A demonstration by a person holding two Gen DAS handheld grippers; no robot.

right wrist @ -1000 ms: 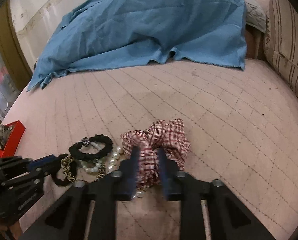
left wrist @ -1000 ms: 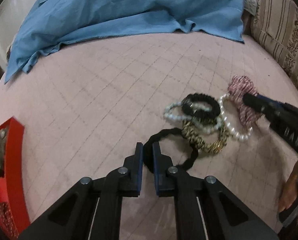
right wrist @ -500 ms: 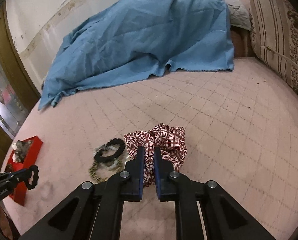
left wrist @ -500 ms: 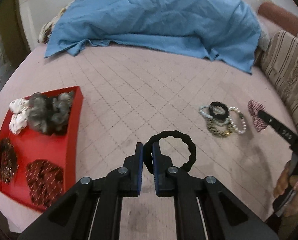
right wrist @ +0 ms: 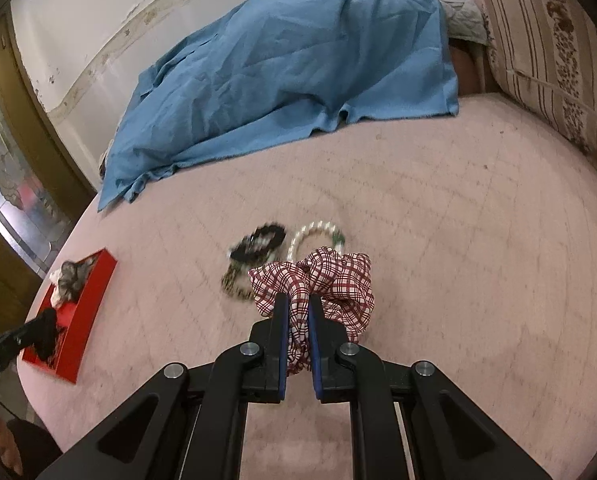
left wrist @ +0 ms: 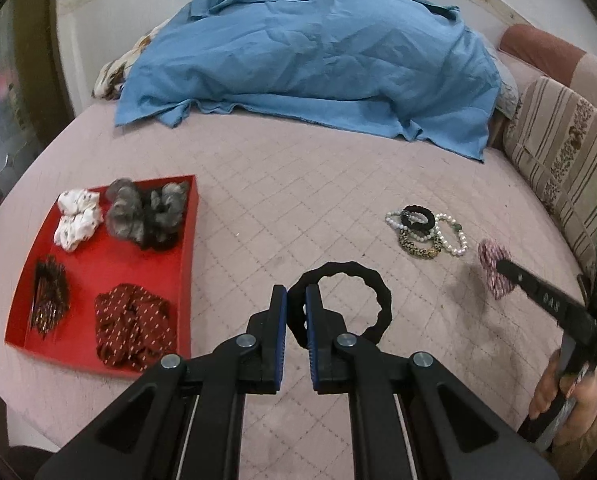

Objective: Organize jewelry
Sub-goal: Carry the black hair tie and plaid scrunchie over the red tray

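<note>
My left gripper (left wrist: 295, 294) is shut on a black hair tie (left wrist: 378, 304) and holds it above the pink bed, right of the red tray (left wrist: 98, 264). The tray holds white, grey and dark red scrunchies and hair pins. My right gripper (right wrist: 298, 302) is shut on a red plaid scrunchie (right wrist: 326, 276), lifted off the bed; it also shows in the left wrist view (left wrist: 492, 266). A pile of bracelets (left wrist: 426, 232), pearl, black and leopard-print, lies on the bed, blurred in the right wrist view (right wrist: 282, 248).
A blue sheet (left wrist: 318, 56) covers a heap at the back of the bed. A striped cushion (left wrist: 558, 168) lines the right side. The tray (right wrist: 90, 296) sits near the bed's left edge.
Both grippers have lifted and pulled back from the bracelet pile. The left carried the black hair tie leftward near the tray. The right closed on the plaid scrunchie and raised it.
</note>
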